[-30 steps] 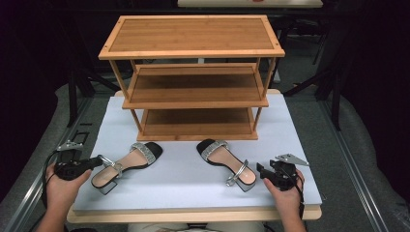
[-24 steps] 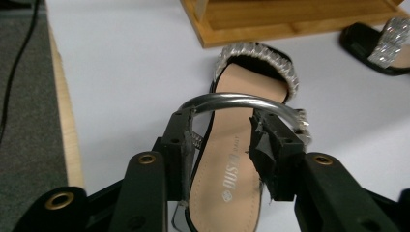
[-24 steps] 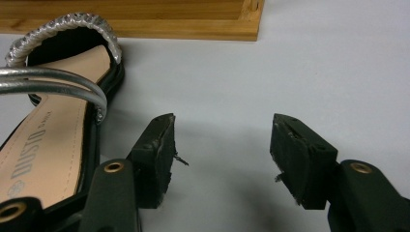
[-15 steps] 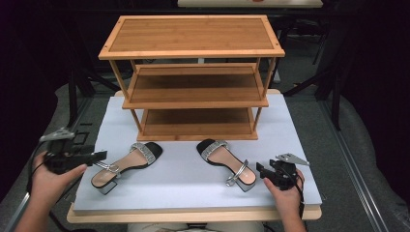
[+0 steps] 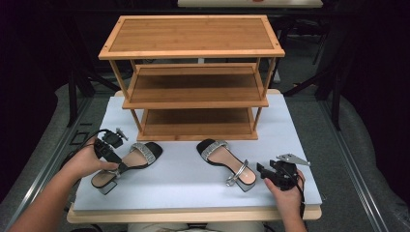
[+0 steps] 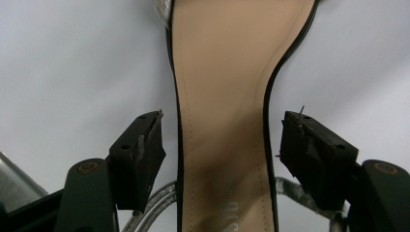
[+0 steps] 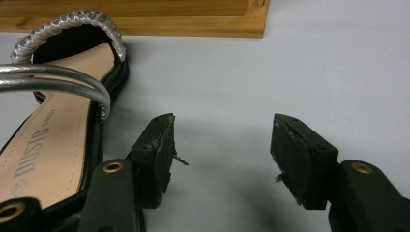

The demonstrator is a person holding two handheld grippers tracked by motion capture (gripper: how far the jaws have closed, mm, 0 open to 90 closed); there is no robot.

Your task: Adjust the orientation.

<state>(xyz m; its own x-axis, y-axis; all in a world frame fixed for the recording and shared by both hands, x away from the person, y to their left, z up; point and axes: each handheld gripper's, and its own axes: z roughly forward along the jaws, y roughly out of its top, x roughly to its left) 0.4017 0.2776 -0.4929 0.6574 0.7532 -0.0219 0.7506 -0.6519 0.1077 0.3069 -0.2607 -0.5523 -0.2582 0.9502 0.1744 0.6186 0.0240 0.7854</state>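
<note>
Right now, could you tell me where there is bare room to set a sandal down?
All three shelves of the wooden rack are bare. The white pad is free between the left sandal and right sandal, and beside the rack's right leg. Both front corners are crowded.

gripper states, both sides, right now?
Left gripper: jaws just opened, open astride the left sandal, pads clear of it.
Right gripper: open, empty, beside the right sandal.
</note>
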